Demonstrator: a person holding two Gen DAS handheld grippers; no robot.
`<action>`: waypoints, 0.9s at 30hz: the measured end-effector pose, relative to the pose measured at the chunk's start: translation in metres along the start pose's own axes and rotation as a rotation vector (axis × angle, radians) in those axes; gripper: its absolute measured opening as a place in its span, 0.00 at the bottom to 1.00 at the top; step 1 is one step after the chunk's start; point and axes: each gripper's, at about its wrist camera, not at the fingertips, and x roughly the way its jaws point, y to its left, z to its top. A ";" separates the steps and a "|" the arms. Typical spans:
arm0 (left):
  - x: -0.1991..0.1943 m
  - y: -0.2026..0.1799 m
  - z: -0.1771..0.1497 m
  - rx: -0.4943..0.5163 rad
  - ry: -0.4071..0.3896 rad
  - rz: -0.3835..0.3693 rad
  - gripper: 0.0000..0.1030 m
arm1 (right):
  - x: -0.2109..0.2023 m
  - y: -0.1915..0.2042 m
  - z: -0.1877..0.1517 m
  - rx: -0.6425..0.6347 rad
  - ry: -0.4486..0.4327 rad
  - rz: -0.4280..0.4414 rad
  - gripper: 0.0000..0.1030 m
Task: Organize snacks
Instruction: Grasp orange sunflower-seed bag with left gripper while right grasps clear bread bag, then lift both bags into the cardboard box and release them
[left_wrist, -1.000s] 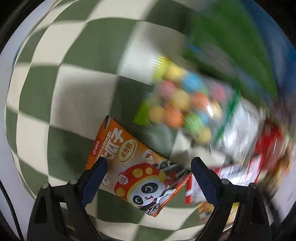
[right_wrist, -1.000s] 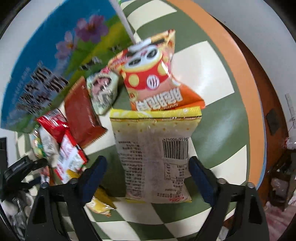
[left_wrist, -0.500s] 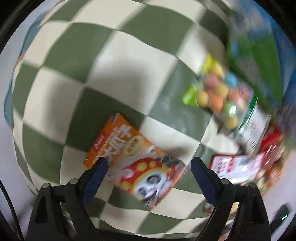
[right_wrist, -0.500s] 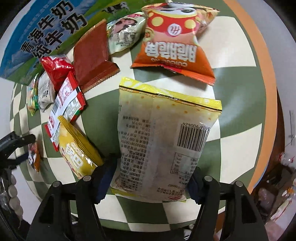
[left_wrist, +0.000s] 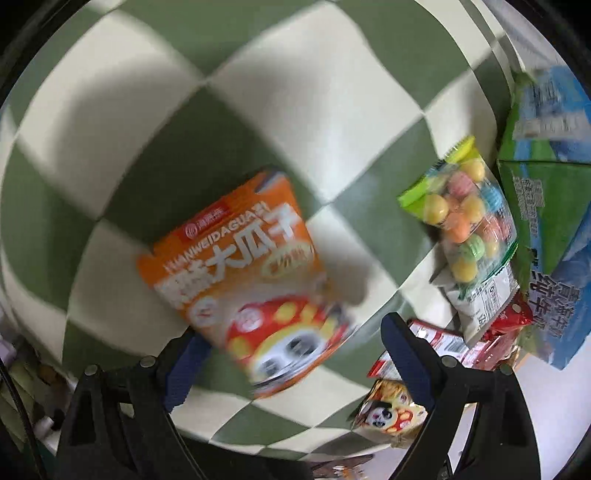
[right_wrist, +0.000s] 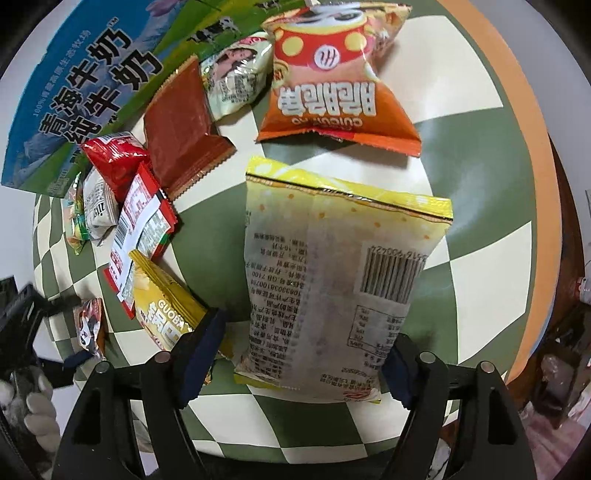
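Observation:
My right gripper (right_wrist: 301, 363) points down over a yellow snack bag (right_wrist: 332, 280) that lies barcode side up on the checked tablecloth. Its jaws are opening, the bag's lower end lies between them, and the pads no longer squeeze it. My left gripper (left_wrist: 291, 354) is open over an orange packet with a panda (left_wrist: 243, 280), whose lower end lies between the fingers. In the right wrist view the left gripper (right_wrist: 22, 314) shows at the left edge. An orange puffed-snack bag (right_wrist: 332, 92) lies just beyond the yellow one.
A blue and green milk carton box (right_wrist: 85, 85) (left_wrist: 546, 221) borders a cluster of small packets: brown wrapper (right_wrist: 181, 125), red-white packet (right_wrist: 140, 229), yellow packet (right_wrist: 162, 306), candy-ball bag (left_wrist: 461, 221). The round table's orange rim (right_wrist: 517, 147) runs along the right.
My right gripper lowered the yellow bag onto the cloth and its jaws spread away from it. The left wrist view rolled and the orange panda packet now sits centred between the left fingers.

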 end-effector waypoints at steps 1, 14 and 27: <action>0.002 -0.009 0.003 0.037 -0.005 0.022 0.89 | -0.001 0.001 -0.001 -0.002 0.000 -0.003 0.78; 0.017 -0.096 -0.067 0.623 -0.140 0.316 0.59 | 0.000 0.003 0.001 -0.115 -0.057 -0.054 0.56; 0.024 -0.055 -0.069 0.627 -0.111 0.313 0.68 | 0.005 -0.009 0.009 -0.086 -0.013 0.012 0.73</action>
